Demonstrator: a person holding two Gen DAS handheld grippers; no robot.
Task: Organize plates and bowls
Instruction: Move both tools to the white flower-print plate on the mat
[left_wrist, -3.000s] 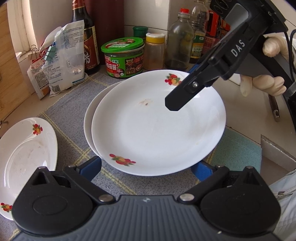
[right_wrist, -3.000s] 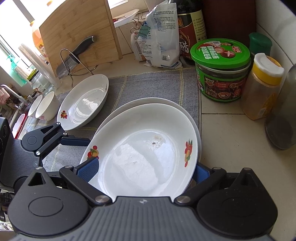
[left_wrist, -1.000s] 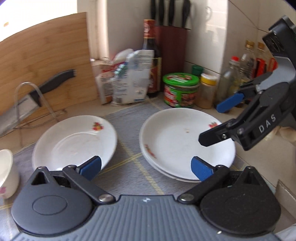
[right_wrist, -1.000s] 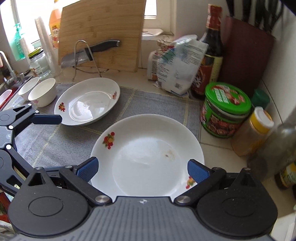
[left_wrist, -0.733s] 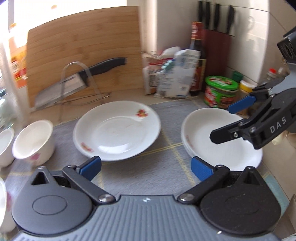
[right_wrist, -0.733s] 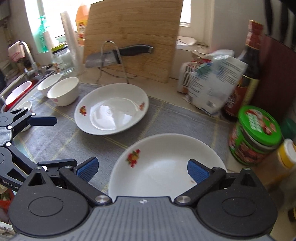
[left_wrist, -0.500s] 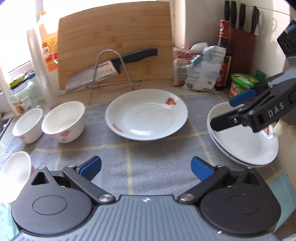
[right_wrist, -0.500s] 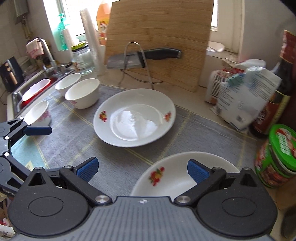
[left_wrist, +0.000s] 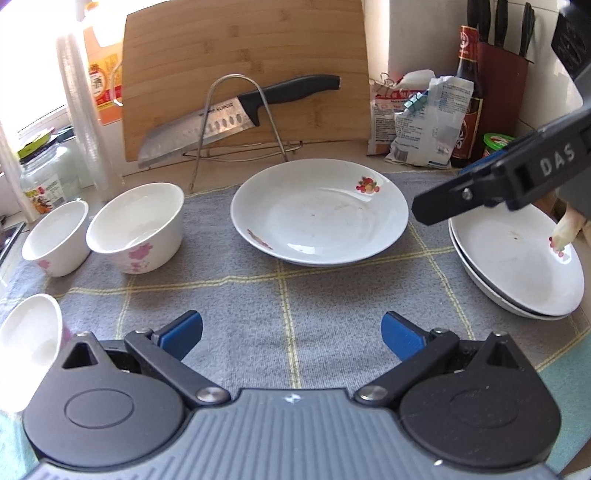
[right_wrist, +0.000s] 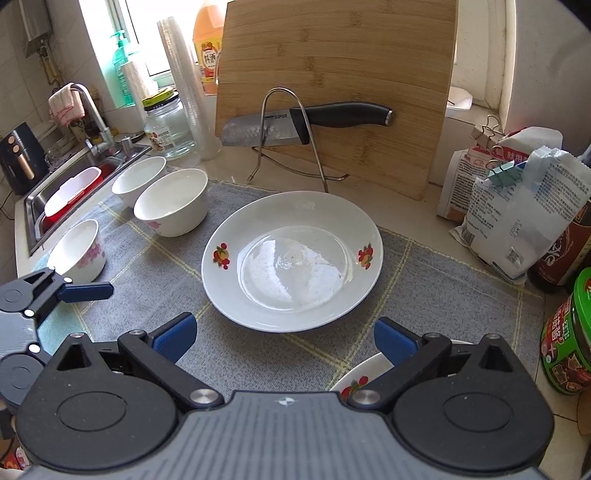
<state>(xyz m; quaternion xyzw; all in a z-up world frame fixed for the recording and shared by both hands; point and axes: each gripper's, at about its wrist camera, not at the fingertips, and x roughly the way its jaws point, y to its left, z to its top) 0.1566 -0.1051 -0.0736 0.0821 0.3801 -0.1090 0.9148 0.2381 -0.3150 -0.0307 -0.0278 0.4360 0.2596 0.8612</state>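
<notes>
Grey checked cloth covers the kitchen counter, with a bamboo cutting board leaning at its back edge and a santoku knife resting on a wire stand against it. A single fruit-patterned plate lies at the middle of the cloth. Two more plates sit stacked near its right edge. Three white bowls with pink flowers stand along the left edge, close to the sink. Food bags and a green-lidded jar crowd the right back corner. The left gripper hovers over the cloth's front edge, jaws spread wide and holding nothing. The right gripper hangs above the stacked plates, jaws likewise wide and empty.
</notes>
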